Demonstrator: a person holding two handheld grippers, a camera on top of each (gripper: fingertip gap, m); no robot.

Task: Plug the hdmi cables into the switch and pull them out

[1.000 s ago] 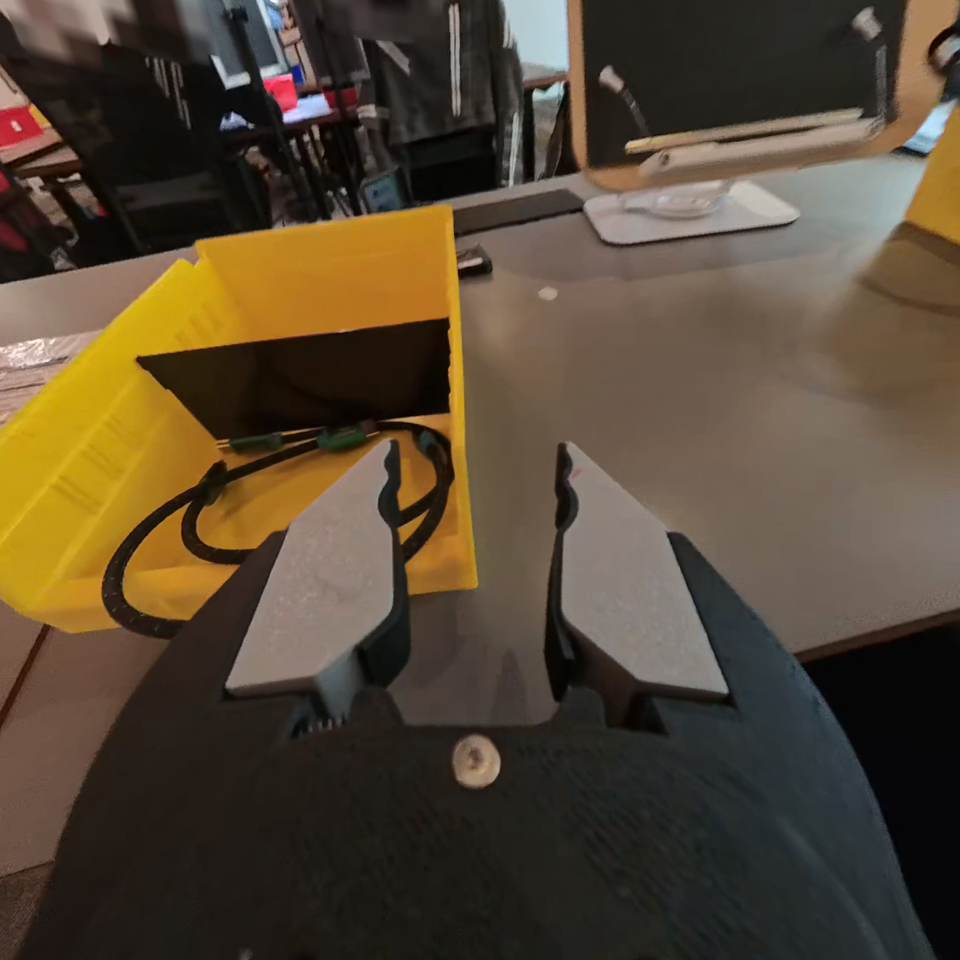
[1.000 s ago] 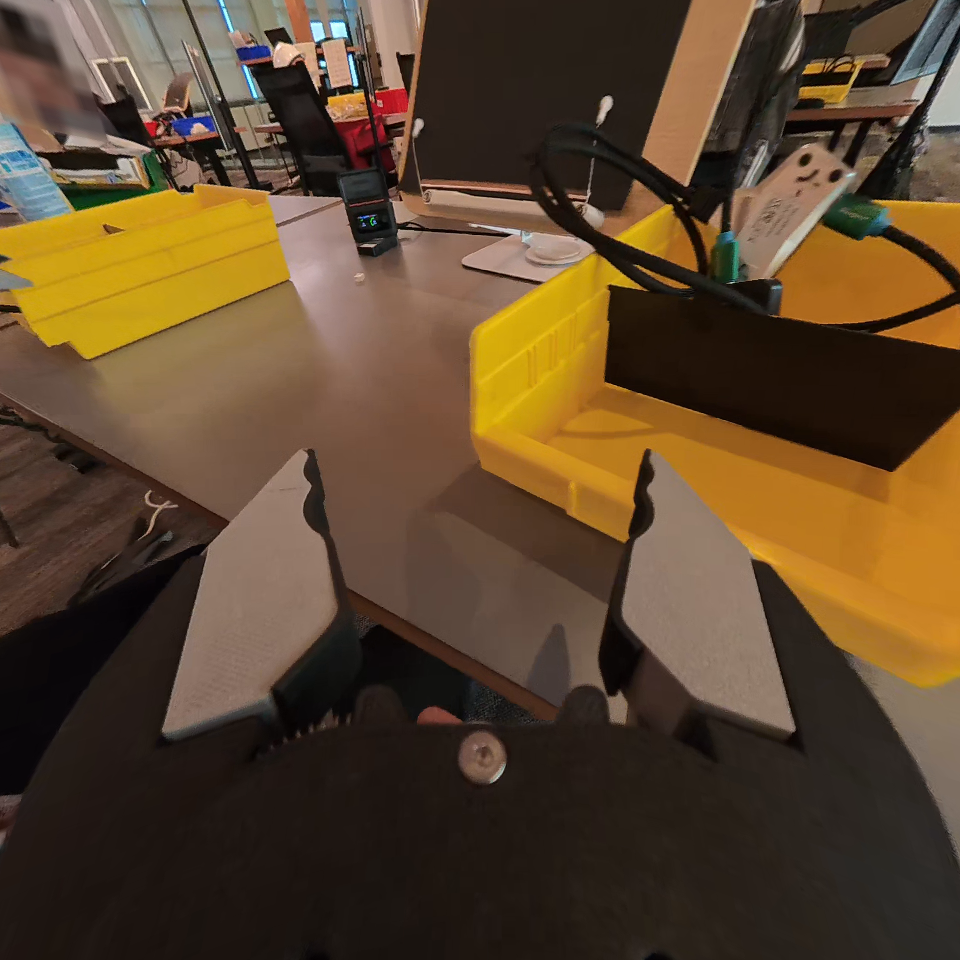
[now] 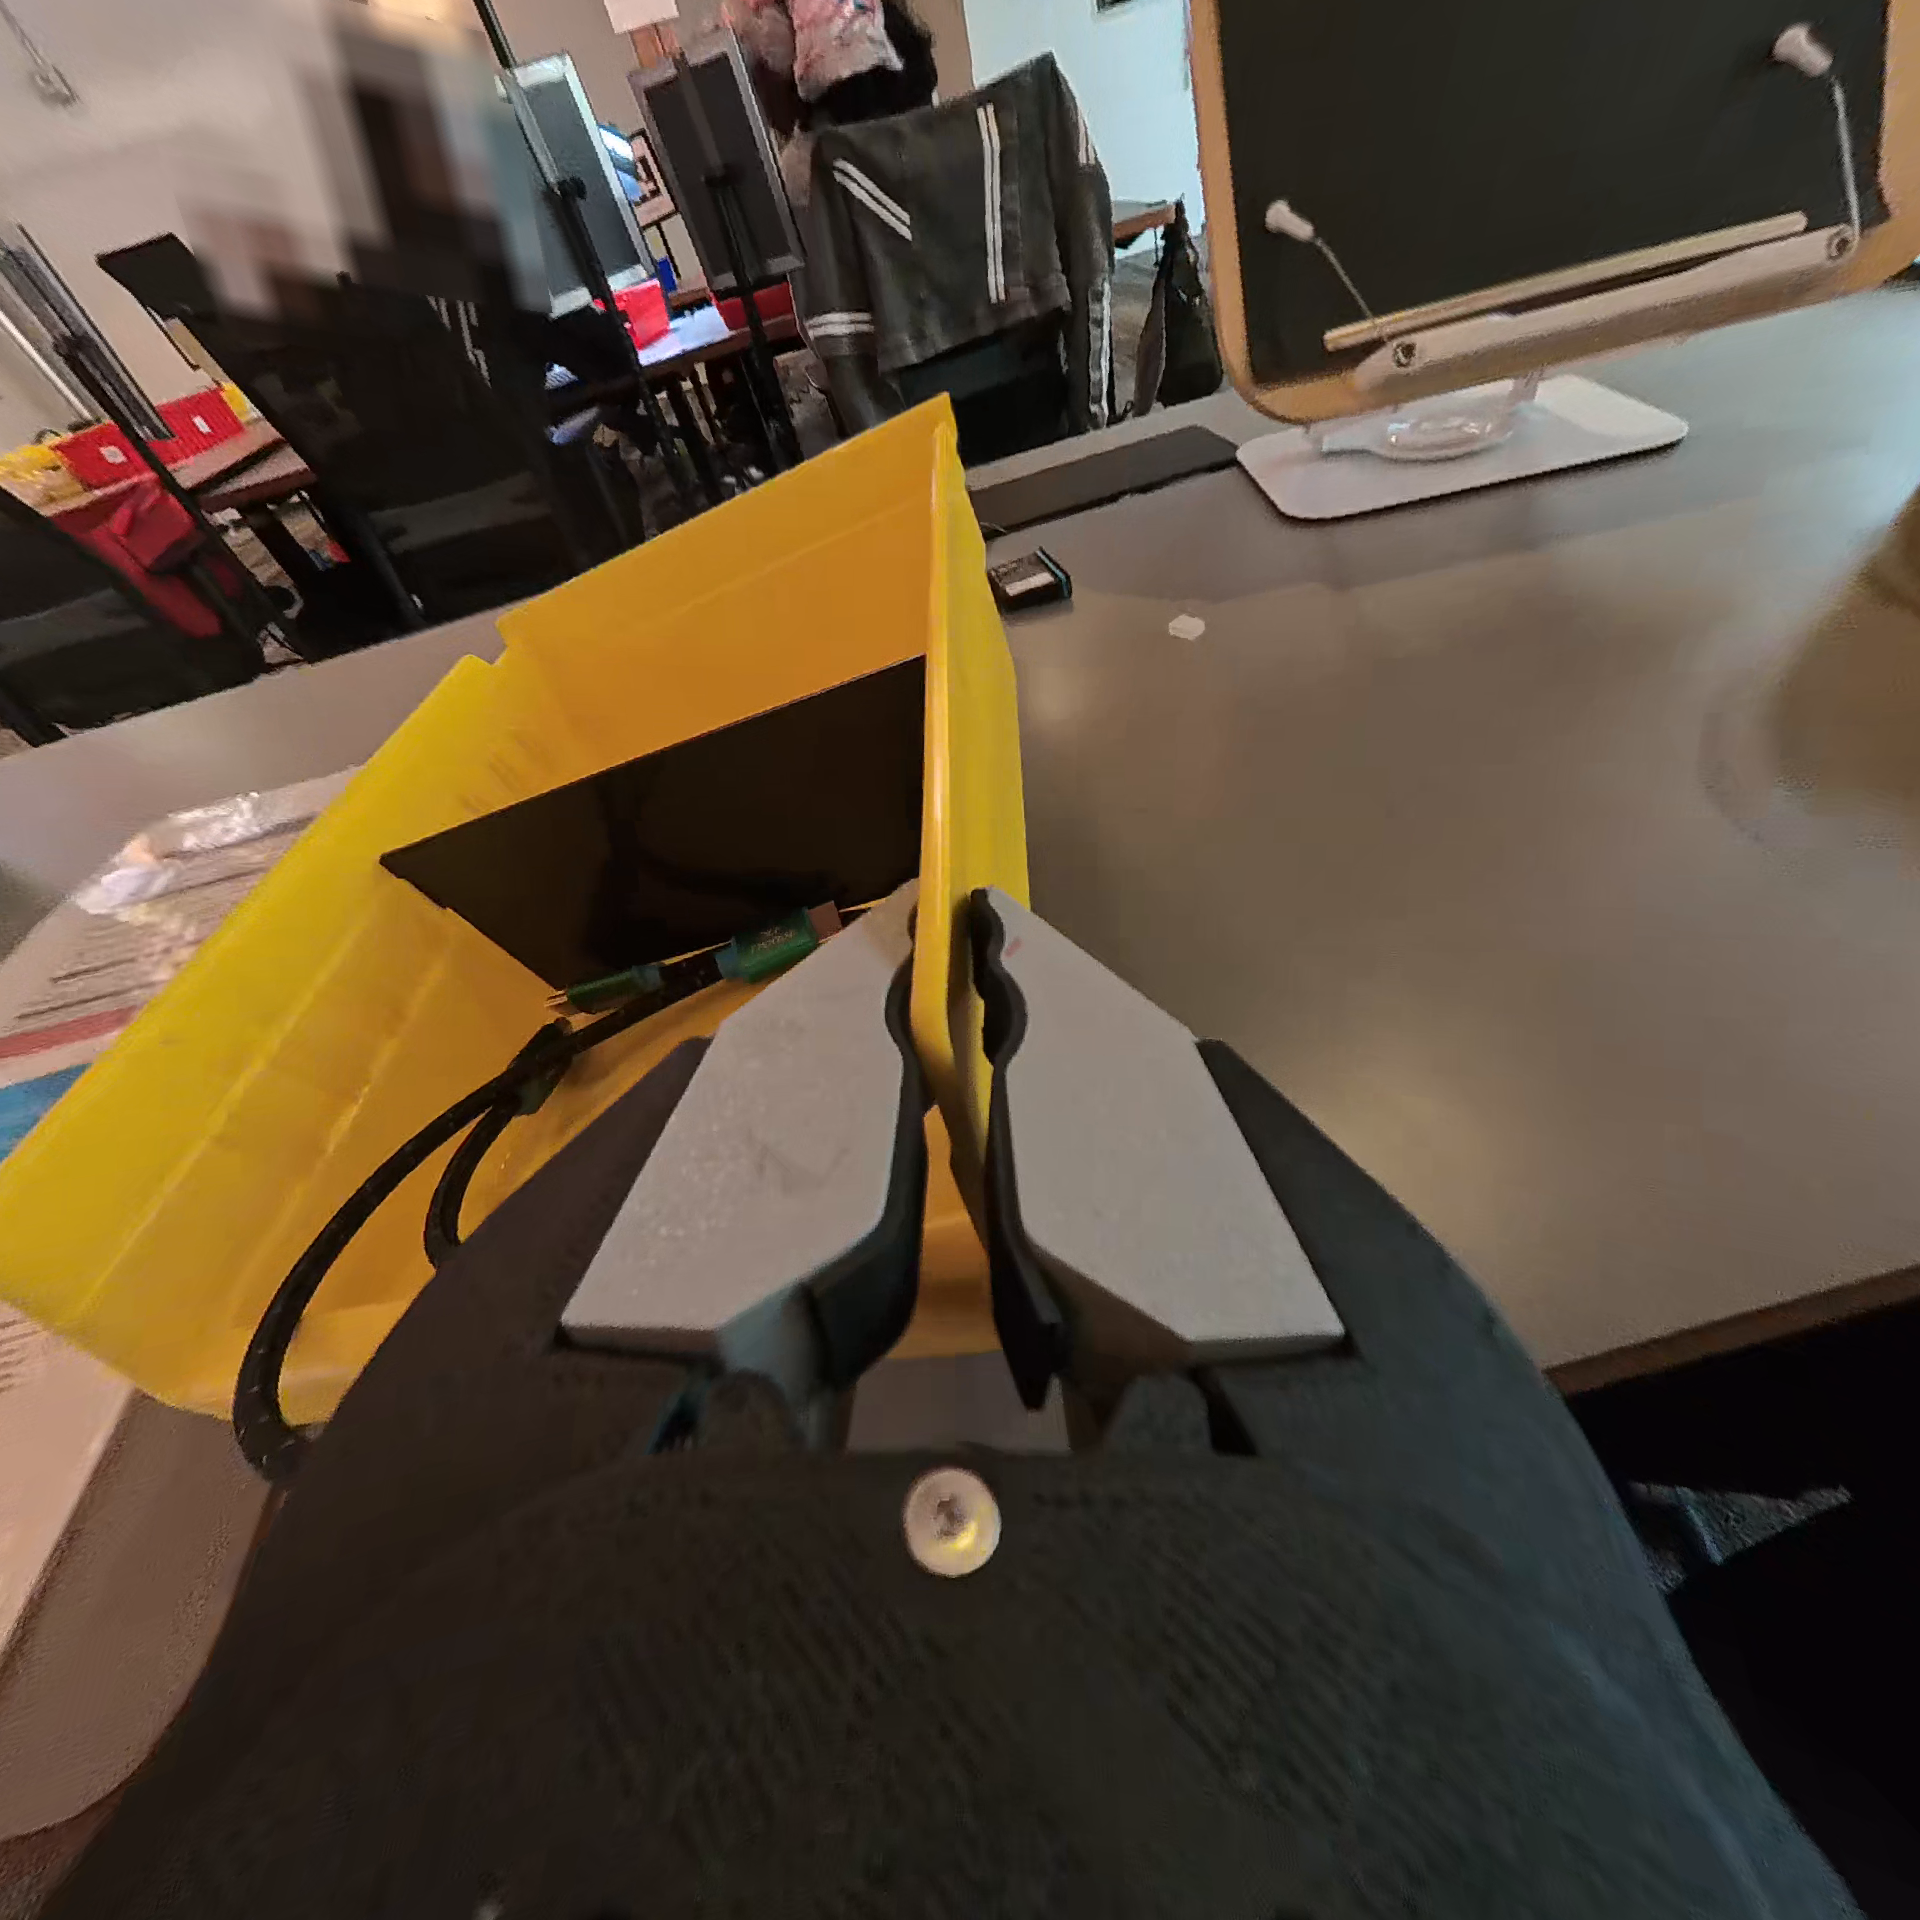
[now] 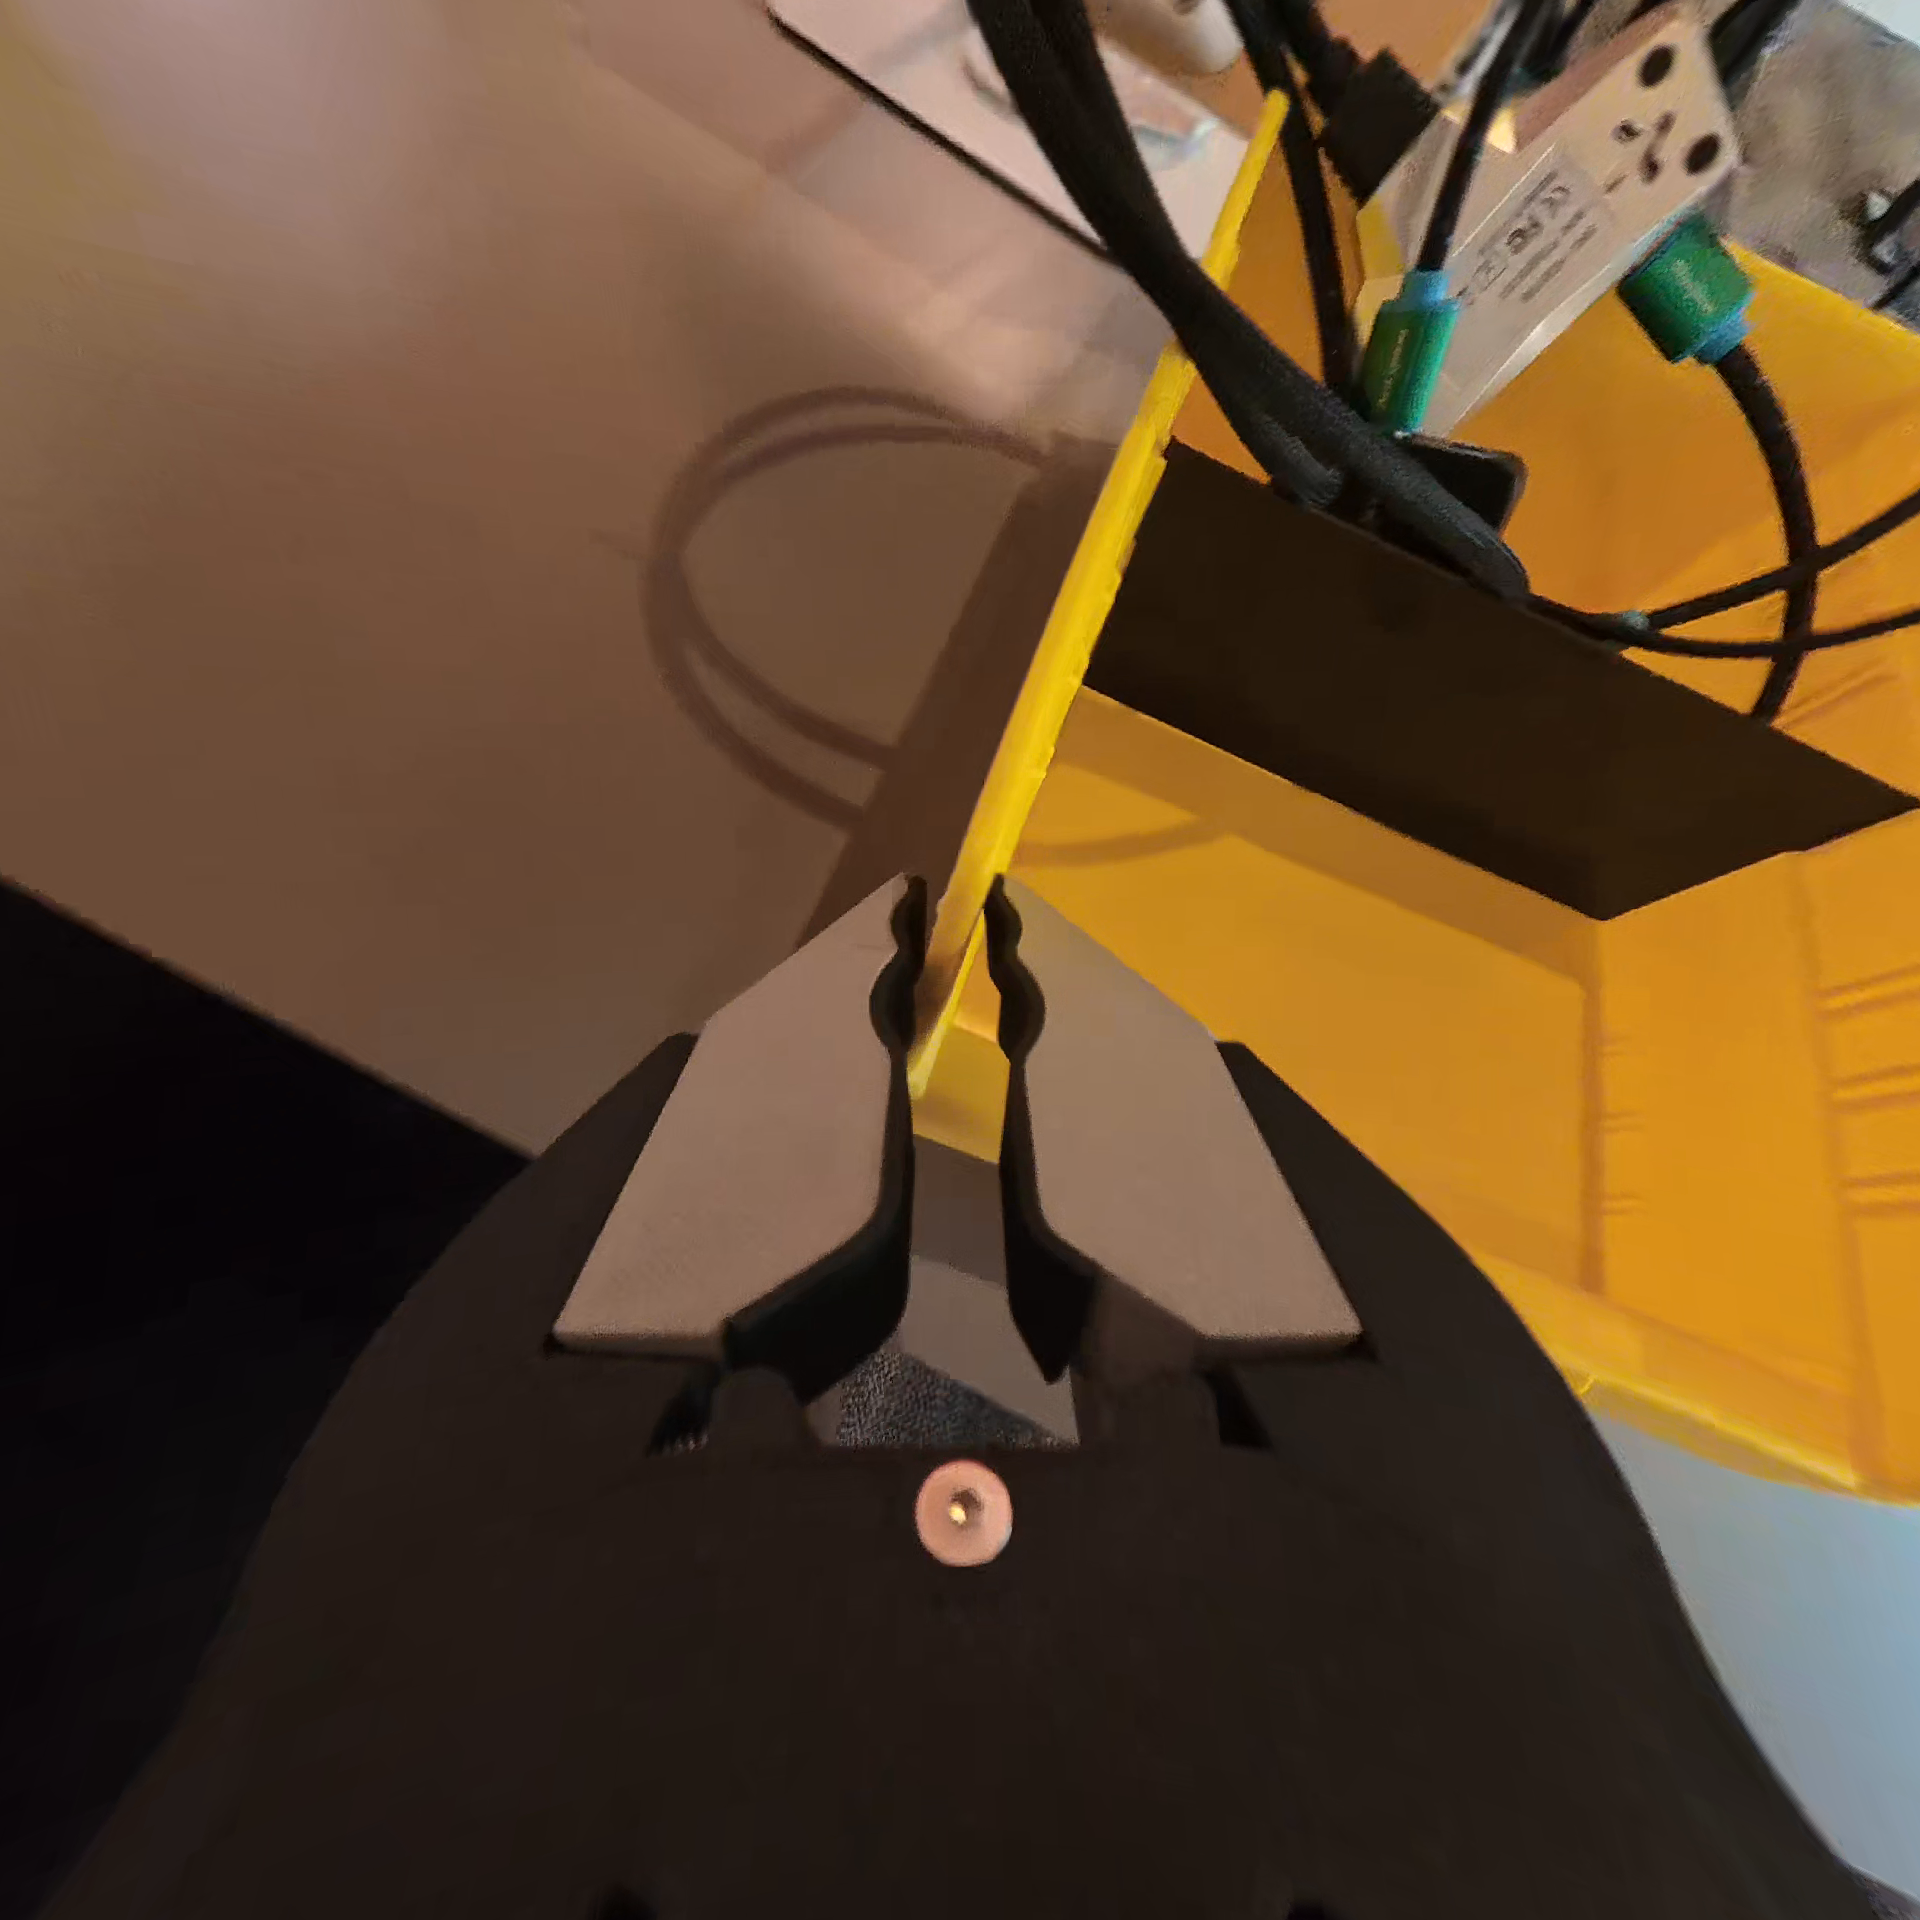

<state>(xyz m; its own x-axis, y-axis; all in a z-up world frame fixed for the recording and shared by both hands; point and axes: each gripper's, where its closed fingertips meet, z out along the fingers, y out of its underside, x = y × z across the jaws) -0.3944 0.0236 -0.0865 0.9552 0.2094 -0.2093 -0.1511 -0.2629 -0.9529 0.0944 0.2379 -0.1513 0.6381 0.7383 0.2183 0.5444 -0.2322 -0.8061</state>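
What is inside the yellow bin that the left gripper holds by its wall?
Inside the yellow bin lie a black divider and a black cable with green plugs. The space behind the divider is hidden.

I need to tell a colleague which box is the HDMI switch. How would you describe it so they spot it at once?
Start at the yellow bin whose side wall the right claw grips. Behind its black divider, the switch is the small silver box, tilted among black cables. Two green plugs enter it.
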